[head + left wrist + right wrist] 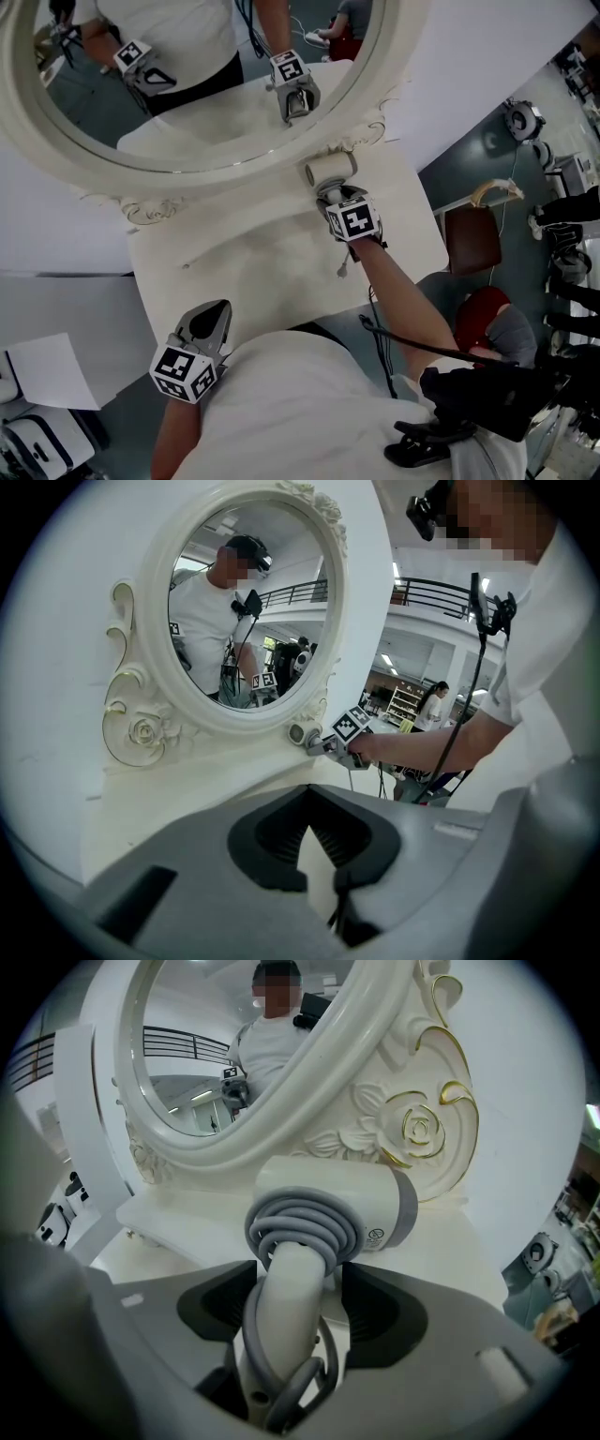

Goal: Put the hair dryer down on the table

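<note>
Lying on its side just past the tips of the right gripper [330, 194], the white barrel-shaped hair dryer [330, 171] w/ a grey band at one end sits on the white dressing-table top [253, 267]. It is right at the foot of the oval mirror's cream carved frame [216, 178]; whether barrel & frame touch can't be told. The dryer's handle runs back from the barrel btwn that gripper's two jaws. A grey cord [305, 1227] is coiled round the handle's top just ahead of the jaw tips, w/ more loops hanging lower, nearer the camera. The right gripper view shows the jaws spread. A gap shows btwn the handle and the pad on the view's right, and the other pad stands close to the cord w/o visibly squeezing it, so the gripper is open w/ the handle loose in the middle. Above the barrel and off to that gripper's right, a gilt-edged carved rose [417, 1129] decorates the frame. The left gripper [217, 314] is well apart from the dryer, at the table's near edge beside the person's white T-shirt [309, 403]. Its jaws meet at the tips w/ nothing btwn them. From it, the dryer & right gripper lie far ahead, a bit right of its tips, under the mirror's lower rim.
</note>
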`<state>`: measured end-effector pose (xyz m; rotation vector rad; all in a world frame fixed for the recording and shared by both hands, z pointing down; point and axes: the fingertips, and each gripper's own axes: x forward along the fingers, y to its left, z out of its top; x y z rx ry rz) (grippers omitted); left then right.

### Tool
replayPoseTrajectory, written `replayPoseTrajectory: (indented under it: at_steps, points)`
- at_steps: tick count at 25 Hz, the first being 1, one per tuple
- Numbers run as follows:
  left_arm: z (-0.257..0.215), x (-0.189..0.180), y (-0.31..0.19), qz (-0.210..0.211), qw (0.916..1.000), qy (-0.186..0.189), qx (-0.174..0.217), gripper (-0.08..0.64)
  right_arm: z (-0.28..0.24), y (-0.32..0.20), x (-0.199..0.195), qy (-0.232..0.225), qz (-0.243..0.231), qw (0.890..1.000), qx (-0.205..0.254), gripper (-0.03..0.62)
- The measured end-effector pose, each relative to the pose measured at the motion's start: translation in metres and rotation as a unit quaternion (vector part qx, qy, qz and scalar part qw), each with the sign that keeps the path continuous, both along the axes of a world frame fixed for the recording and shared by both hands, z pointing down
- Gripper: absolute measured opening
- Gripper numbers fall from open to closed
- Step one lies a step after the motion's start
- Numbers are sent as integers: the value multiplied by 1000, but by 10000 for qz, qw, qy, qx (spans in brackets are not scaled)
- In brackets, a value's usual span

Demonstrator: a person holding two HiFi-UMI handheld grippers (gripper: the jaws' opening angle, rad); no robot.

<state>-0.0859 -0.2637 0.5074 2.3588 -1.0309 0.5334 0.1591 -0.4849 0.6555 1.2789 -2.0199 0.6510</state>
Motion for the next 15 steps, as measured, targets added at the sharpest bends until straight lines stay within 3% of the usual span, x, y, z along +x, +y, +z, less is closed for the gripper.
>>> replayPoseTrajectory:
  at_steps: [15]
  points:
    - [-3,-8,5,-131,9998,145,31,-3,-3,1,1,140,8,9998,-103,288]
